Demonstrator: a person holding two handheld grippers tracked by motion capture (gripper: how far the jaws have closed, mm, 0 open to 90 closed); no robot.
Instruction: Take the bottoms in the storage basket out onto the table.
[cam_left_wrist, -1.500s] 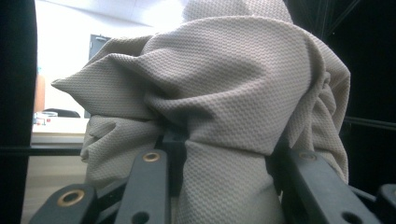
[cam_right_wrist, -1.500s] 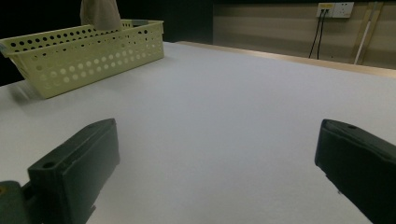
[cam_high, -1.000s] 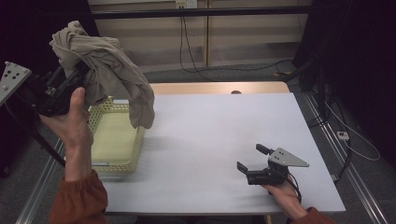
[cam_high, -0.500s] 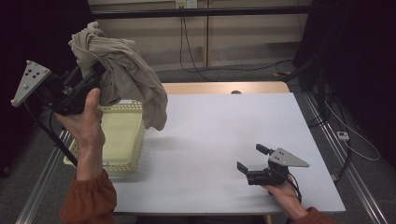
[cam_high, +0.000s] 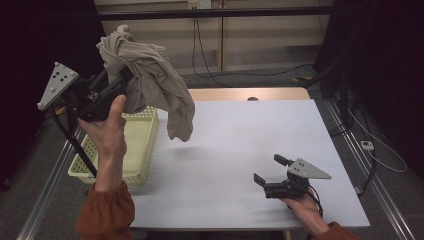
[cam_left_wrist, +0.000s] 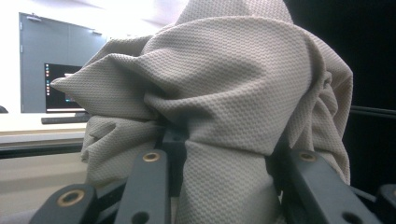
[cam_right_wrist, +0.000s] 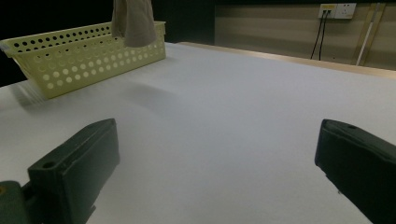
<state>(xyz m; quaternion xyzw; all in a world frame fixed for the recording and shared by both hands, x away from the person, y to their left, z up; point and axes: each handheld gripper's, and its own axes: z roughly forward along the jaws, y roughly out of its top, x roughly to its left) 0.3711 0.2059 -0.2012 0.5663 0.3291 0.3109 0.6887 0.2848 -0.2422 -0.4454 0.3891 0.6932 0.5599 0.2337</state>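
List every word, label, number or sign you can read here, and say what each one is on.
No text can be read.
Cloth, basket and table: no print or label.
Screen behind the cloth in the left gripper view: lit marks, too small and blurred to read.
Wall socket: no legible marking.

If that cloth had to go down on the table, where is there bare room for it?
The white table is bare across its middle and far side, between the yellow basket at the left edge and the right gripper near the front right. The cloth hangs from the left gripper above the basket's far end, the crowded part.
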